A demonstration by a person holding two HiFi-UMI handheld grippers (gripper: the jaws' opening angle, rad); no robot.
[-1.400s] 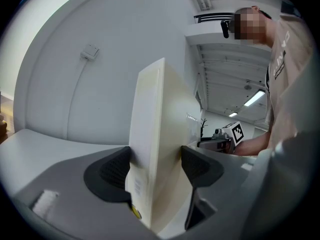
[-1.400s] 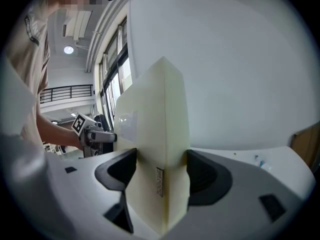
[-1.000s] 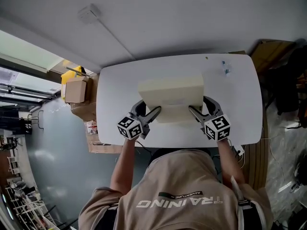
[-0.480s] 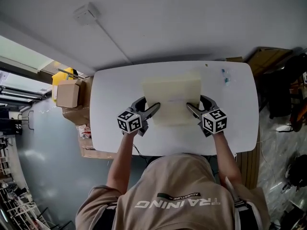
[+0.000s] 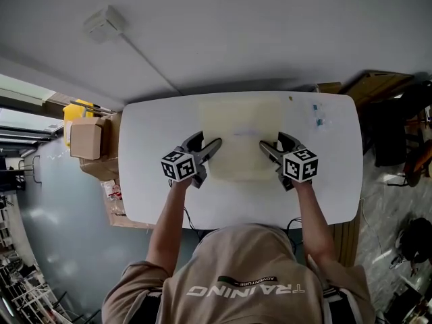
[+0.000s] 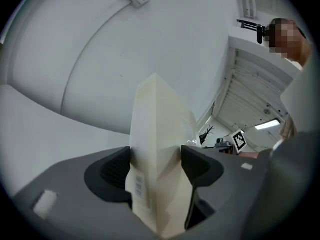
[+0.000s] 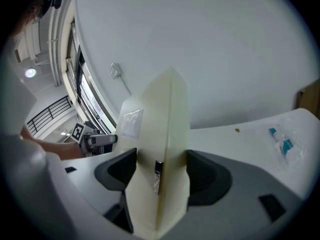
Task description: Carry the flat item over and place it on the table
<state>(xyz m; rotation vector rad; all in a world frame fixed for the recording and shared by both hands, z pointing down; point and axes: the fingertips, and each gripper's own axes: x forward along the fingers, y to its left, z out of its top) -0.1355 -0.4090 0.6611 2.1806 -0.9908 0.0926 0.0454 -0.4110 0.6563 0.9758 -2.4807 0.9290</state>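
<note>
Looking down, you've got the white table [image 5: 155, 181] spread wide across the middle, and you stand at its near edge.

Right, and over its centre lies the cream flat item [image 5: 239, 137], level and reaching toward the far edge. Whether it touches the top, I cannot tell.

Your left gripper [image 5: 213, 146] has the item's left edge pinched, one dark jaw pressed on either face.

Your right gripper [image 5: 264, 147] clamps the right edge the same way, both jaws tight against it.

Beside the table's left end sits a cardboard box [image 5: 86, 138].

Smallest of all is a blue-and-clear packet [image 5: 317, 112] lying on the top near the far right corner, well apart from the item.
</note>
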